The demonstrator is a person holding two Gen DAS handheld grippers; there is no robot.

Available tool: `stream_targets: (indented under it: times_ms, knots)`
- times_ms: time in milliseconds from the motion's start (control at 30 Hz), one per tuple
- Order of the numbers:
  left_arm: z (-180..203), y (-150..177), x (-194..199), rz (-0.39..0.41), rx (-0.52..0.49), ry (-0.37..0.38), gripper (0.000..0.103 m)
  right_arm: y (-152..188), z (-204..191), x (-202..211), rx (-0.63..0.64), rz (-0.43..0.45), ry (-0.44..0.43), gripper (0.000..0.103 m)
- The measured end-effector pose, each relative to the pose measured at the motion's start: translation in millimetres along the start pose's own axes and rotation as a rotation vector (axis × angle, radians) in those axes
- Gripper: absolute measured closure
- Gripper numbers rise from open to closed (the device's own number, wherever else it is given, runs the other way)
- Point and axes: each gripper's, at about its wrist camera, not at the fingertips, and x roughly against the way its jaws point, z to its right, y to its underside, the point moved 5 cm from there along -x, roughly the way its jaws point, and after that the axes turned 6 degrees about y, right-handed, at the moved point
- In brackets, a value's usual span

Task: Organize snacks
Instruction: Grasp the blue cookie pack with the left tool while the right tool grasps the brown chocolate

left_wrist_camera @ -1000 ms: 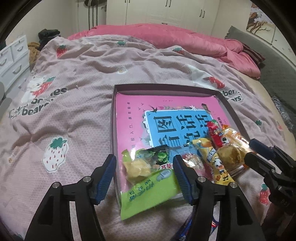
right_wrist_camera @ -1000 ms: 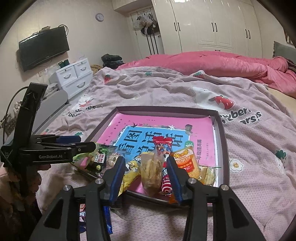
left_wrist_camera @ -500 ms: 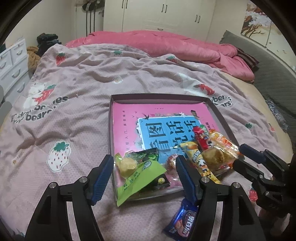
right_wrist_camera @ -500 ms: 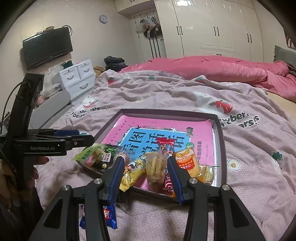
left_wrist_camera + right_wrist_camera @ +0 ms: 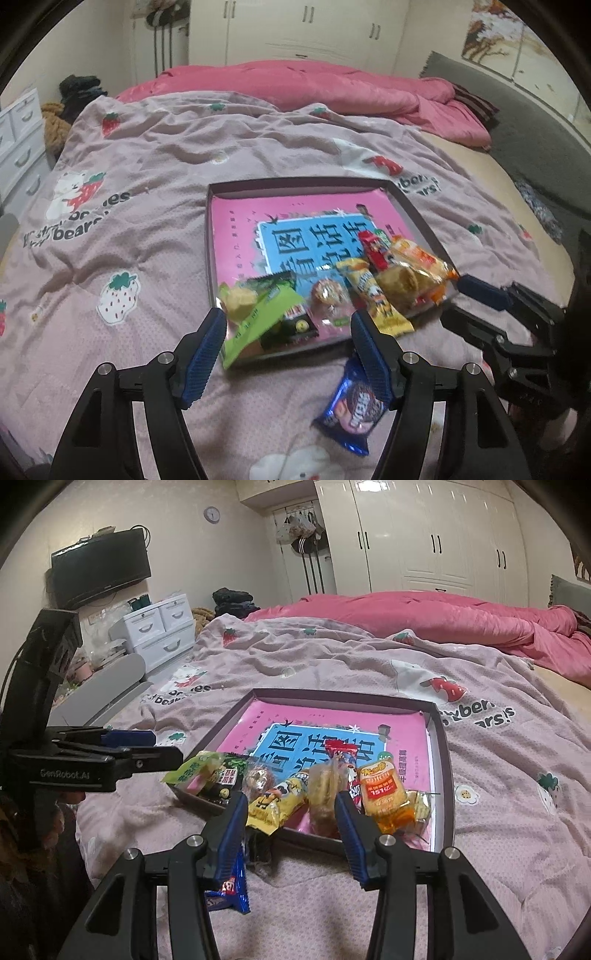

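Observation:
A dark-rimmed tray (image 5: 295, 181) holding a pink and blue book lies on the strawberry-print quilt. Several snack packets crowd its near edge: a green one (image 5: 258, 317) at the left corner, a yellow one (image 5: 373, 295), a red one (image 5: 375, 247) and an orange one (image 5: 421, 258). A blue packet (image 5: 351, 410) lies on the quilt in front of the tray. My left gripper (image 5: 288, 325) hovers open before the green packet, touching nothing. In the right wrist view my right gripper (image 5: 291, 801) stands open short of the yellow packet (image 5: 277, 805), with the blue packet (image 5: 229, 890) under its left finger.
The quilt (image 5: 147, 177) spreads wide around the tray, with a rumpled pink duvet (image 5: 332, 85) at the far end. White drawers (image 5: 162, 627) and a wall television (image 5: 99, 568) stand left of the bed. Wardrobes line the back wall.
Both grippers have drawn back and risen from the tray. The green packet now rests in the tray's near left corner, clear of the left fingers. The blue packet has come into view.

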Motion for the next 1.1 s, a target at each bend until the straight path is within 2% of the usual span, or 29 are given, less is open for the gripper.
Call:
stream_targets:
  times_ms: [200, 333, 567, 833, 1100]
  knots:
    - [13, 12, 6, -0.019, -0.036, 0.028, 0.031, 6, -1, 4, -0.012, -0.015, -0.003, 0.054]
    - [24, 22, 9, -0.037, -0.075, 0.037, 0.031, 10, -2, 6, -0.021, -0.025, -0.009, 0.049]
    - [34, 48, 4, -0.105, -0.105, 0.095, 0.031, 17, -4, 5, -0.019, -0.054, -0.02, 0.049]
    - [51, 77, -22, -0.195, -0.202, 0.127, 0.031, 29, -6, -7, -0.011, -0.114, -0.031, 0.049]
    - [62, 90, -49, -0.24, -0.297, 0.109, 0.031, 38, -12, -25, -0.003, -0.175, -0.065, 0.049]
